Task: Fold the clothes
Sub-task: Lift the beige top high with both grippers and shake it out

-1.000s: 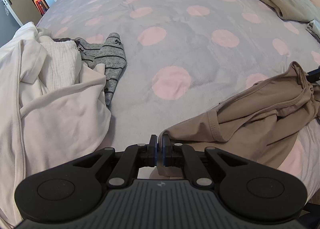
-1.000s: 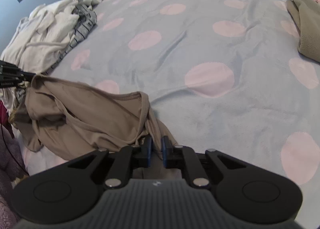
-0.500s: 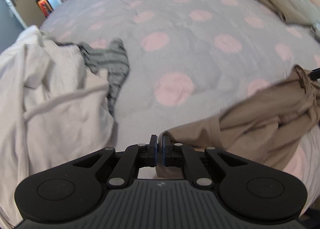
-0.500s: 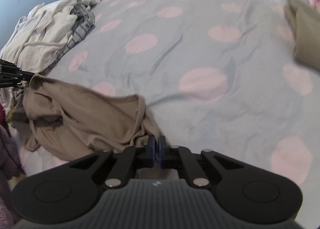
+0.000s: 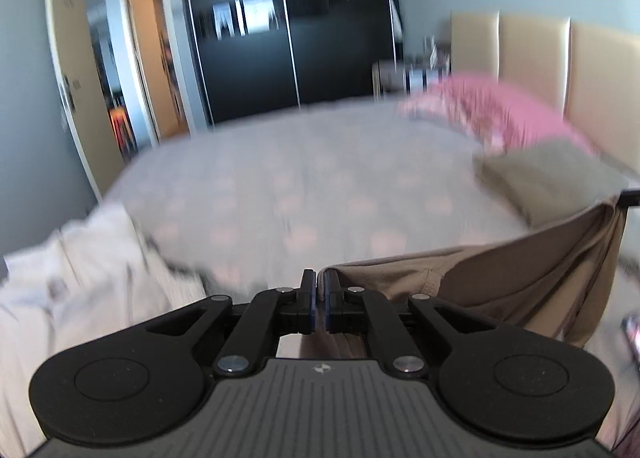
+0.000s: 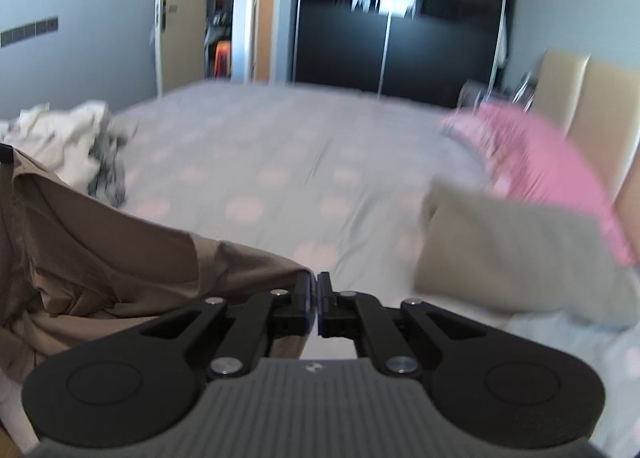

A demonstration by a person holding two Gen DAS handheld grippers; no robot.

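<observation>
a: which step is shown, and how do the tools stand?

b: the lift-and-spread step. the left tool (image 5: 319, 285) is clenched on one corner of the soft tan-brown jersey garment (image 5: 532, 274); the right tool (image 6: 314, 287) is clenched on the opposite corner of the same cloth (image 6: 100, 258). the garment hangs in a sagging span between the two tools, above the near edge of the bed with the grey, pink-dotted cover (image 5: 320, 186). its lower part drops out of sight below the tools, so i cannot tell whether it clears the cover.

a: what does the next move call for?

b: judged from the sag, the tools should part until the top edge is taut, then carry the cloth forward and lay it flat on the cover before any fold is made.

a: where is there open room, and where are the edges?

b: the middle of the cover is bare and wide. on the left lies a heap of crumpled white and grey-striped clothes (image 5: 92, 282). on the right, a folded olive-khaki cloth (image 6: 520, 258) sits in front of a pink pillow (image 6: 552, 162), with the cream padded headboard (image 5: 532, 58) behind. the lay-down should fall between heap and khaki cloth, well apart from both.
</observation>
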